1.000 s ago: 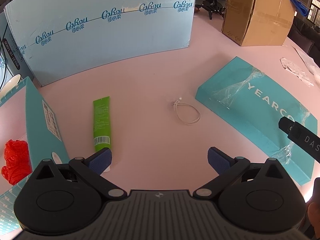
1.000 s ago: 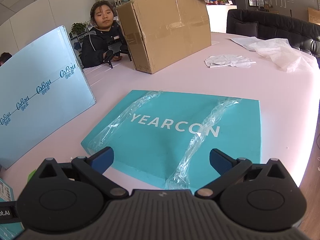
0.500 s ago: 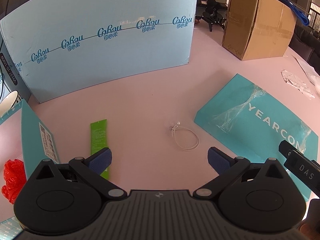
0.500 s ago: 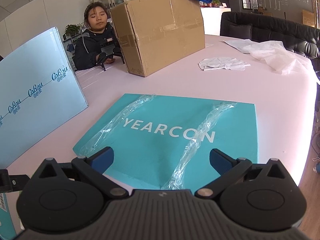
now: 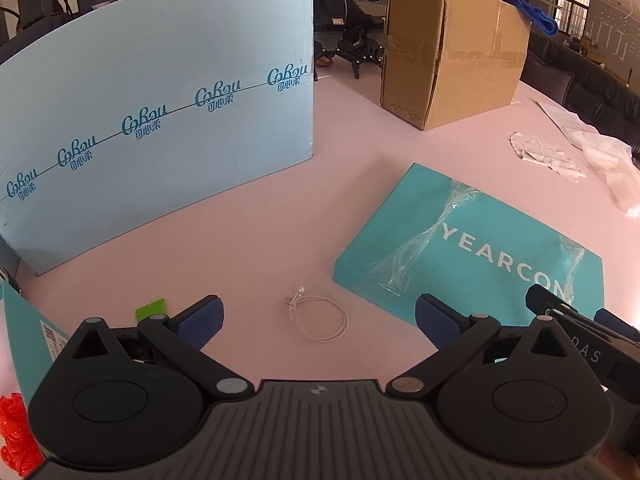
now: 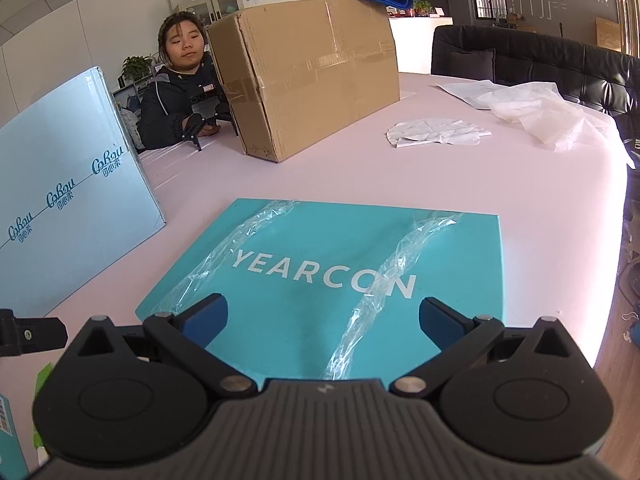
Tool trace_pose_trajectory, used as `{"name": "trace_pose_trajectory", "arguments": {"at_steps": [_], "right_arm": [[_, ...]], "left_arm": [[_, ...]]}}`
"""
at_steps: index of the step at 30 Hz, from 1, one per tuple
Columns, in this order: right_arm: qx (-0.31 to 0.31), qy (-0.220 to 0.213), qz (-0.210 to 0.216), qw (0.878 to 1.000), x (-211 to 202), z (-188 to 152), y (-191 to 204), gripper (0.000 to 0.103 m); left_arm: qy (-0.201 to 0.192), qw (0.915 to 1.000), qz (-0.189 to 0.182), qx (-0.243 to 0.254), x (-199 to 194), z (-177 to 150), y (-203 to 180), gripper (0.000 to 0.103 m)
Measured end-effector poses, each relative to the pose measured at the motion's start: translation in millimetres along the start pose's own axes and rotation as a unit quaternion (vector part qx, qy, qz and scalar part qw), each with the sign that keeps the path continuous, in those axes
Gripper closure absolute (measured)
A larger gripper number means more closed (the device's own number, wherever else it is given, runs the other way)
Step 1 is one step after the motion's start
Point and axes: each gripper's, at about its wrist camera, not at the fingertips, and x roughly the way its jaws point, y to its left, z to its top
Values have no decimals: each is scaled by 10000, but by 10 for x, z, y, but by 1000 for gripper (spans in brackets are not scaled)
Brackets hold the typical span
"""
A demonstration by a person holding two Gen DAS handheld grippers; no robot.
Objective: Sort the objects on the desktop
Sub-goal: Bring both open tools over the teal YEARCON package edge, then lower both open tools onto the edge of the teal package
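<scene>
Left gripper (image 5: 318, 316) spread wide, nothing between the fingers, hovering over the pink table (image 5: 248, 216). A white cord loop (image 5: 320, 318) lies flat on the table right between its fingertips in view, not touched. Just left of the left finger, the end of a green tube (image 5: 150, 306) pokes out (rest hidden behind the gripper). Far left: a teal box (image 5: 28, 336) with a label, and something red and crumpled (image 5: 14, 436) at the bottom corner.

Right gripper (image 6: 323, 318) also wide apart and empty, held above the flat teal box (image 6: 320, 264) marked YEARCON, with loose clear wrap across its top. In the left view this box sits right of the cord, near but apart.

Background: light blue board (image 5: 152, 120) standing upright, cardboard box (image 6: 308, 72) behind it, crumpled white paper (image 6: 434, 132) to the right, and a person (image 6: 180, 104) seated at the far edge of the table.
</scene>
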Motion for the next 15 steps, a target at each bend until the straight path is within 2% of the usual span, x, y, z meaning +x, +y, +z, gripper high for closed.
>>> {"name": "trace_pose_trajectory", "arguments": {"at_steps": [15], "right_arm": [[189,-138,-104,9997,20,105,-63,0]], "left_arm": [[-35,9996,-128,233,104,194,-156,1]]}}
